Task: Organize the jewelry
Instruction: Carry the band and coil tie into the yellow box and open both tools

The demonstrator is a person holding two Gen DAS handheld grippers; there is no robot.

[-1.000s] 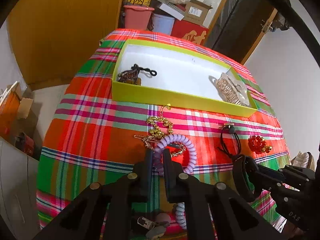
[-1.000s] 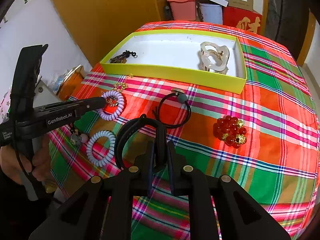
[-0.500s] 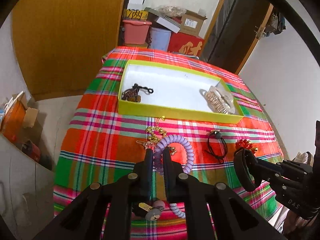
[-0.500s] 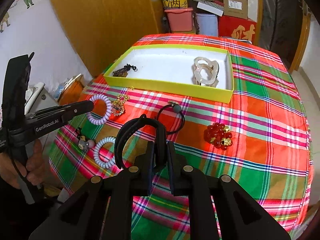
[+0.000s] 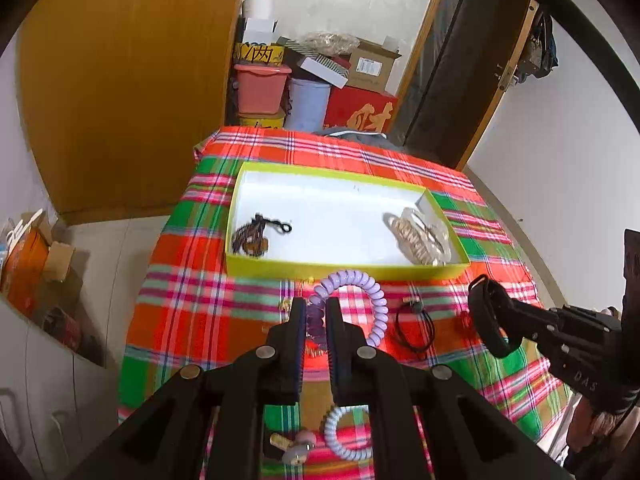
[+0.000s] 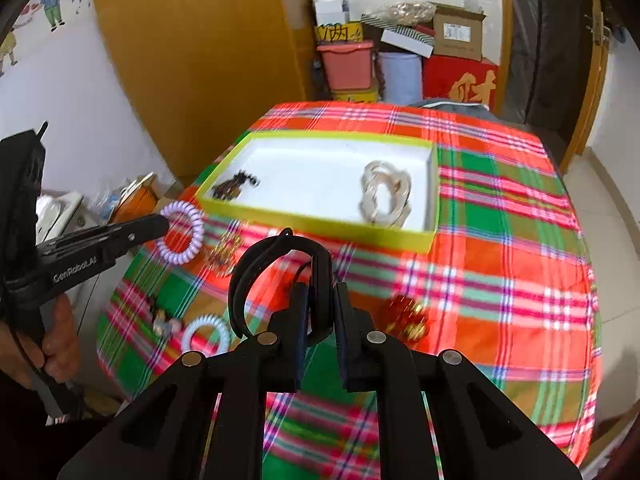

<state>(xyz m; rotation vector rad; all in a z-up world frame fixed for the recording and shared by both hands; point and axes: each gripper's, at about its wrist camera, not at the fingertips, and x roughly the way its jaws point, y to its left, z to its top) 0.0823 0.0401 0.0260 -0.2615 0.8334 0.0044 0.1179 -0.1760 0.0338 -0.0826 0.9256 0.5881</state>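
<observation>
My left gripper [image 5: 316, 314] is shut on a purple spiral hair tie [image 5: 372, 300] and holds it up above the plaid cloth; from the right wrist it shows at the left [image 6: 162, 224] with the coil [image 6: 182, 238] hanging from its tip. My right gripper [image 6: 320, 300] is shut on a black band [image 6: 244, 280], also held off the cloth. Ahead lies a yellow-green box [image 5: 344, 271] [image 6: 320, 229] with a white floor, holding a dark bracelet [image 5: 254, 236] and a clear hair claw [image 5: 420, 236].
On the plaid cloth lie a black hair tie [image 5: 414, 326], a white spiral tie [image 6: 206, 334], a small charm [image 5: 296, 448], a gold chain [image 6: 224, 252] and a red bead cluster [image 6: 404, 316]. Bins and cartons [image 5: 312, 88] are stacked behind the table.
Both grippers have risen away from the cloth with their items. The purple coil has come up off the gold chain, and the table looks smaller and farther below.
</observation>
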